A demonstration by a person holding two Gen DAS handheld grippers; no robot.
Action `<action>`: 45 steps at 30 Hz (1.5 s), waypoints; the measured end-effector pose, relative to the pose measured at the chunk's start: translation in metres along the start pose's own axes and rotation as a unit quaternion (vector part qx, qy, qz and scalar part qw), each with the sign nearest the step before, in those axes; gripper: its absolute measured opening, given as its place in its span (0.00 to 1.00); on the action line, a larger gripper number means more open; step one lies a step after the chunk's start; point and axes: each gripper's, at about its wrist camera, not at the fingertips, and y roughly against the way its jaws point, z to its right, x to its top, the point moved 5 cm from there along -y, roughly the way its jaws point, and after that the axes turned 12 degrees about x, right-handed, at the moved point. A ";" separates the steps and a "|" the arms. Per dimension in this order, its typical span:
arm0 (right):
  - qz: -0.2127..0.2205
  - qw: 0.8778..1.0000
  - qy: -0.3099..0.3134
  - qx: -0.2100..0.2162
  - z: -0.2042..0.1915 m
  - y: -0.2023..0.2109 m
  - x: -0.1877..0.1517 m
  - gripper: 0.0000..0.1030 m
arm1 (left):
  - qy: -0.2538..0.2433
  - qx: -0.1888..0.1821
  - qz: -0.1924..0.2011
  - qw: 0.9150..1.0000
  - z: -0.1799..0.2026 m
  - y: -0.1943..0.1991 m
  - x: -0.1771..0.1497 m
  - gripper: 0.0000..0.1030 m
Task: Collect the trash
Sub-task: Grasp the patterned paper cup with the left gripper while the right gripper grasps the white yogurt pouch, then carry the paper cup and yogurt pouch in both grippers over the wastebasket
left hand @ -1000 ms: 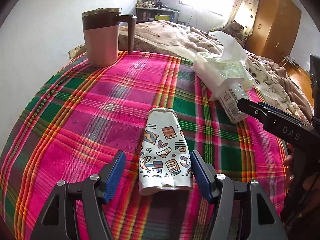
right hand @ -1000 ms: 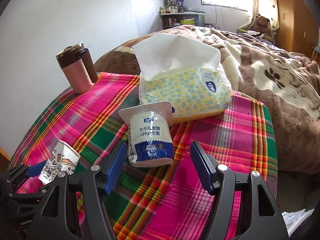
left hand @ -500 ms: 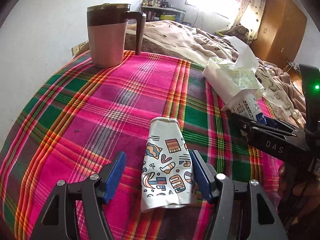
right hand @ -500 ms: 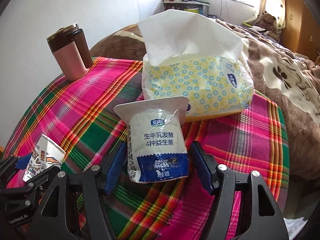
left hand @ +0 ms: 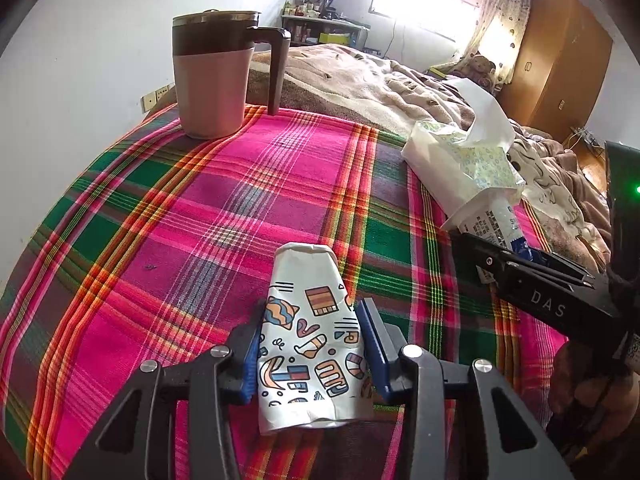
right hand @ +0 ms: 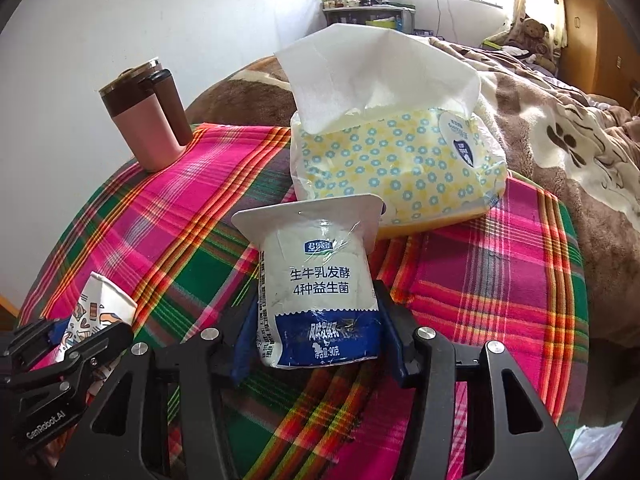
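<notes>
A squashed paper cup (left hand: 310, 340) with coloured doodles lies on its side on the plaid cloth (left hand: 240, 208). My left gripper (left hand: 312, 344) is shut on it, blue pads pressing both sides. A white and blue yogurt cup (right hand: 318, 300) lies on its side on the cloth. My right gripper (right hand: 316, 332) is shut on it, pads against both sides. The paper cup also shows in the right wrist view (right hand: 100, 312), and the yogurt cup in the left wrist view (left hand: 492, 220), behind the right gripper's black body (left hand: 532, 284).
A pink travel mug (left hand: 212, 80) with a brown lid stands at the far left of the cloth. A yellow flowered tissue pack (right hand: 396, 164) lies just behind the yogurt cup. A bed with a brown blanket (right hand: 560, 92) lies beyond the table.
Both grippers moved forward around their objects and closed: the left on the paper cup, the right on the yogurt cup.
</notes>
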 end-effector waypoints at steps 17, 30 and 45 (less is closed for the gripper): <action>0.065 0.998 -0.026 0.011 -0.008 0.079 -0.036 0.52 | -0.027 -0.014 0.066 0.997 0.011 0.087 -0.026 0.42; 0.125 0.991 -0.041 -0.009 -0.009 0.152 -0.072 0.52 | -0.050 -0.038 0.108 0.992 0.028 0.155 -0.054 0.42; 0.190 0.977 -0.069 -0.061 0.013 0.226 -0.112 0.52 | -0.090 -0.094 0.145 0.981 0.075 0.214 -0.085 0.42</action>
